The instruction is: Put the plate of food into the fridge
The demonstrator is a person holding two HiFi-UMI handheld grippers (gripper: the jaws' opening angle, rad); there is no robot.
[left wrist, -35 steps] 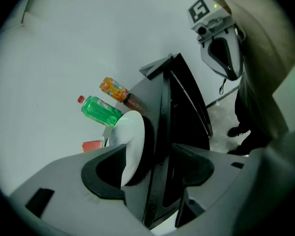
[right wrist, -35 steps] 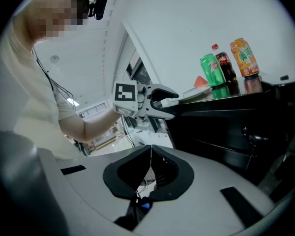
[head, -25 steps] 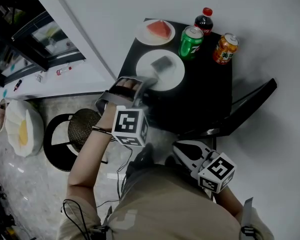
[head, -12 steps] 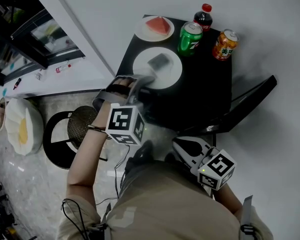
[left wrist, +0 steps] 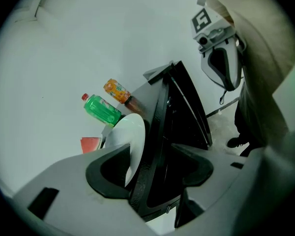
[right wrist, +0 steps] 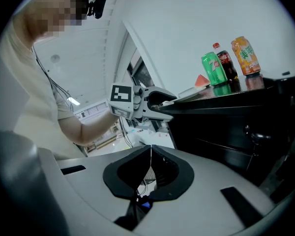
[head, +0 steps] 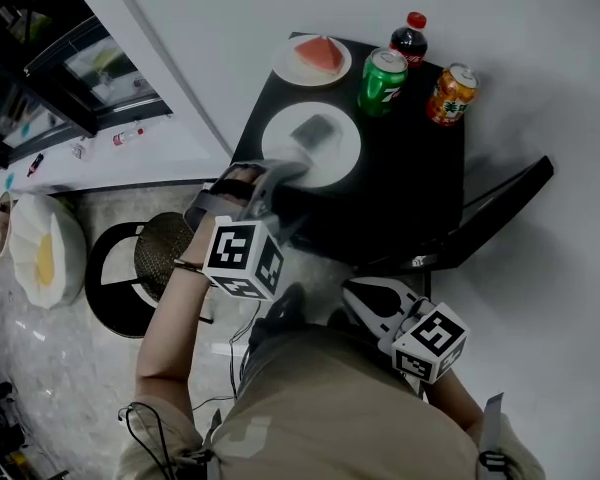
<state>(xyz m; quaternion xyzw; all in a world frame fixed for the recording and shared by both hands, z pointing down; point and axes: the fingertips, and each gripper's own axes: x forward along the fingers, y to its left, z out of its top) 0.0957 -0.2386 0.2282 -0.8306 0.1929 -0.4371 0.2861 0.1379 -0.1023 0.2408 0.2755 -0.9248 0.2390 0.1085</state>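
1. Since no work is asked of it at this step, the right gripper point(right wrist: 150, 154) is held low by the person's waist, jaws closed flat together with nothing between them. It is judged to be parked clear of the reach.
2. Further forward, the left gripper point(left wrist: 152, 151) is stretched to the near-left rim of the plate of food point(head: 332, 160). Its jaws stand apart. The plate's rim and the edge of the black cabinet point(head: 400, 193) are seen between them, with the rim just beside one jaw, and no squeeze can be made out. A rim approach is judged to have been chosen so that the shallow plate can be pinched without the food being touched.
3. The plate lies flat on the cabinet top near its front-left corner, with a dark grey block point(head: 315, 128) at its middle.
4. At the cabinet's right a door point(head: 500, 203) is swung open. The cabinet is judged to be the fridge, opened to receive the plate.
5. Farthest back, a plate point(head: 286, 70) bearing a watermelon slice point(head: 320, 55) is set just behind. A green can point(head: 382, 80), a cola bottle point(head: 410, 40) and an orange can point(head: 450, 95) are ranged along the rear edge, apart from the plate being taken.
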